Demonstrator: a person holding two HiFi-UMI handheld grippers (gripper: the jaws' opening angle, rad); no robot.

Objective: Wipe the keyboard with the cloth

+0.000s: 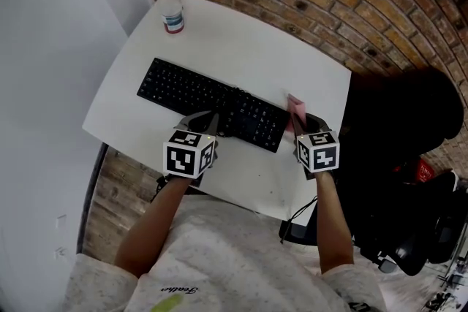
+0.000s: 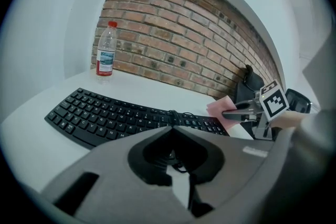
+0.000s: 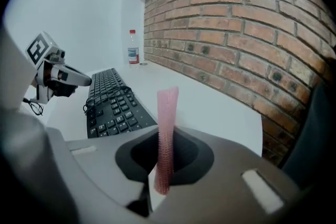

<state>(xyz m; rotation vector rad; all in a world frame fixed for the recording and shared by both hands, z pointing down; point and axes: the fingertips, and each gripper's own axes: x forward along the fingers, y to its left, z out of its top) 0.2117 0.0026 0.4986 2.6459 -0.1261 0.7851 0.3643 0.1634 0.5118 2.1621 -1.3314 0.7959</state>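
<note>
Keyboard (image 1: 212, 104): black, full-size, lying slantwise on the white desk (image 1: 248, 40). Its long axis runs far-left to near-right as you look down.
Cloth (image 3: 168, 107): pink with a waffly texture, standing edge-on out of your right tool (image 3: 166, 136), which is pinched tight on it.
Which way to go: the keyboard sits to the left of the cloth, number-pad end closest, and the cloth is just beside that end. Can't tell if it's touching the keys yet.
Nearer hand: right, easily. I'd guess your wipe goes leftward along the long axis.
Left tool (image 2: 170, 131): jaws pressed together with nothing in them, at the keyboard's near edge, about the middle.
Watch out: there's a cable (image 3: 107, 96) bunched on the keys toward the right end, and it might snag the cloth.
</note>
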